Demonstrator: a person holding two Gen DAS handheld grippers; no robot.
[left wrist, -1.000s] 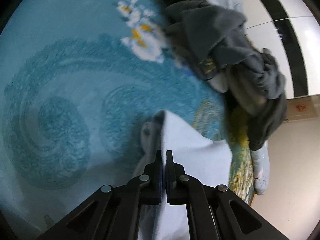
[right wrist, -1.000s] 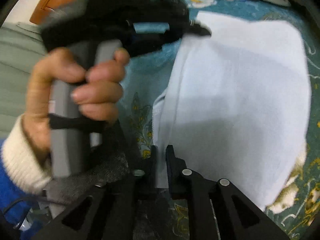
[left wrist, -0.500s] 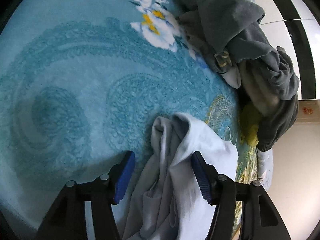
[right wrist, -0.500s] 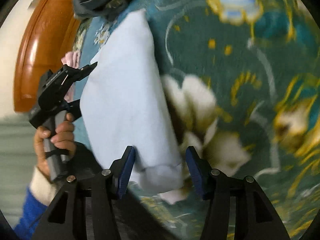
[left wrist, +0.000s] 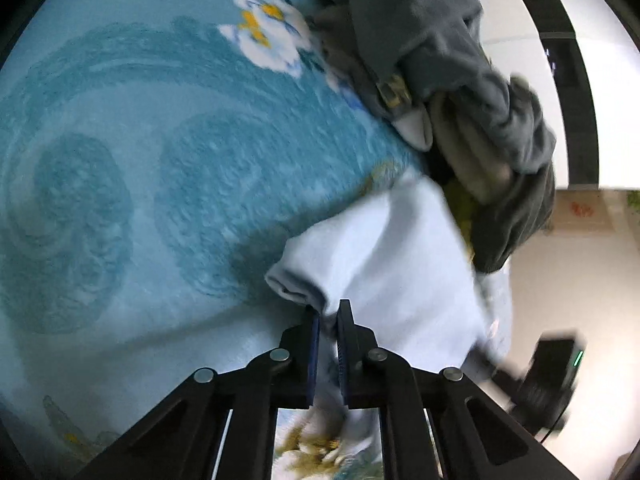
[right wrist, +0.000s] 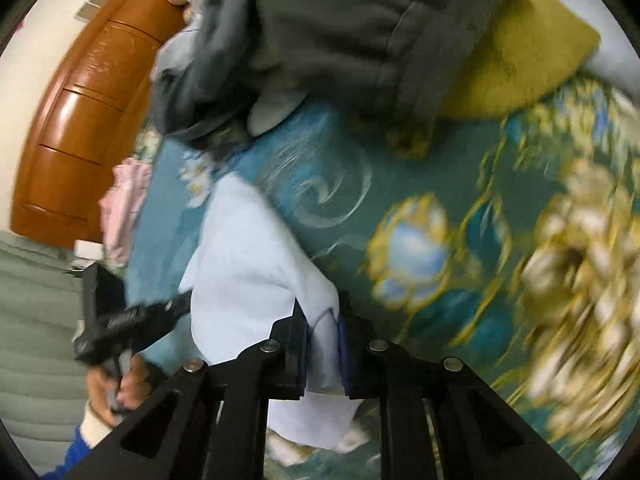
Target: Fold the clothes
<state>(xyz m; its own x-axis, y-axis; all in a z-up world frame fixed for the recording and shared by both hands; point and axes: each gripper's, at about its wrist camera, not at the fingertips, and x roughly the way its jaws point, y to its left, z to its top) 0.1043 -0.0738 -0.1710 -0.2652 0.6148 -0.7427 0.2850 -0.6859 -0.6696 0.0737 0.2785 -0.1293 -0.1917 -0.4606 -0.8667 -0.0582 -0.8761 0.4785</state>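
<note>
Teal floral bedspread (left wrist: 132,128) underlies the work. Left gripper (left wrist: 328,320) is clamped on a folded edge of the pale blue garment (left wrist: 392,264); right gripper (right wrist: 323,320) pinches the opposite edge. Garment's length runs between the claws, ahead of both; grey clothes (left wrist: 460,60) lie beyond.

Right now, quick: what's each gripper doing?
Left gripper: shut on the pale blue garment.
Right gripper: shut on the same garment.
</note>
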